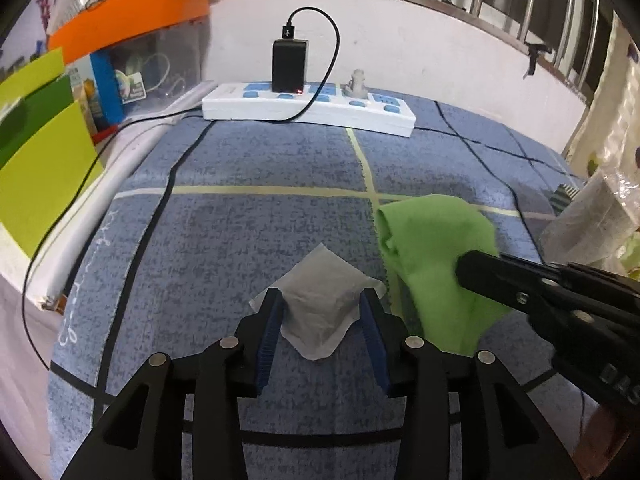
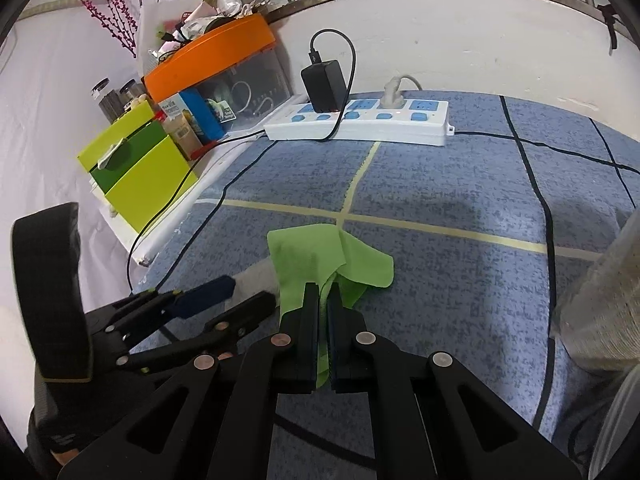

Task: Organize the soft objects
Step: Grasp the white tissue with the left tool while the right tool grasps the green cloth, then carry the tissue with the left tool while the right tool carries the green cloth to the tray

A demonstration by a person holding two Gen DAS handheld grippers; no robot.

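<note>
A blue patterned cloth (image 1: 248, 216) with pale and dark grid lines is covering the table, and a white power strip (image 1: 308, 110) is sitting along the far wall beside a clear bin with an orange lid (image 1: 132, 20). The right gripper (image 2: 325, 296) is pinching a green cloth (image 2: 320, 256), its jaws closed together on a bunched fold while the rest is draping limply onto the table. The left gripper (image 1: 322, 308) is standing with its jaws apart around a small grey pouch (image 1: 324, 300) lying flat on the table just beside the green cloth; the blue pads (image 1: 269, 332) are flanking it without visibly pressing. Both items are looking light and floppy, so each is probably best taken at a gathered fold or a puffy middle rather than a thin edge, which could slip free.
</note>
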